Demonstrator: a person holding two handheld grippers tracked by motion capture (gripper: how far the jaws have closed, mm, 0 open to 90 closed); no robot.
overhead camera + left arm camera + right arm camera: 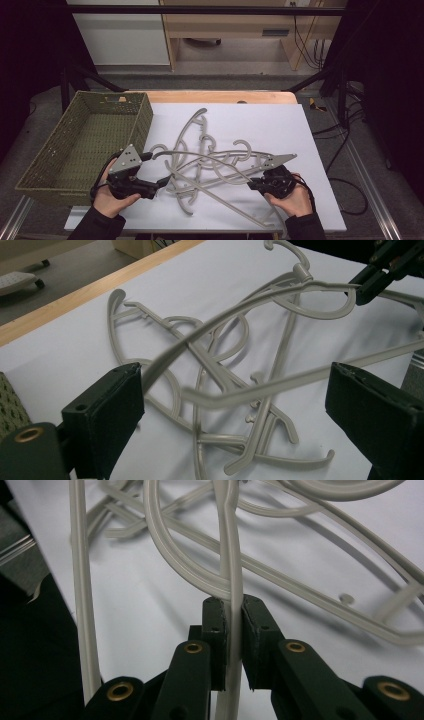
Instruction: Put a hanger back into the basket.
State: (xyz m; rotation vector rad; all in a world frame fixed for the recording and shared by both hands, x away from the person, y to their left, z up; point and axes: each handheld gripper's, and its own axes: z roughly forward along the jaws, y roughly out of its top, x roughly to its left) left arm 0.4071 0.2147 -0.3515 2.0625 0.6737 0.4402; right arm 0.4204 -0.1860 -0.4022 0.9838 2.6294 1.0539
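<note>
Several grey plastic hangers lie tangled on the white sheet in the middle of the table. My right gripper is at the pile's right edge. In the right gripper view my right gripper is shut on the thin arm of one hanger. That hanger stands lifted off the pile and reaches across toward my left gripper at the pile's left edge. In the left gripper view its jaws stand wide open, left pad and right pad. The raised arm passes between them without touching.
A green woven basket stands at the table's left, close behind my left hand. The table's wooden far edge runs behind the sheet. A bare stretch of sheet lies at the back right.
</note>
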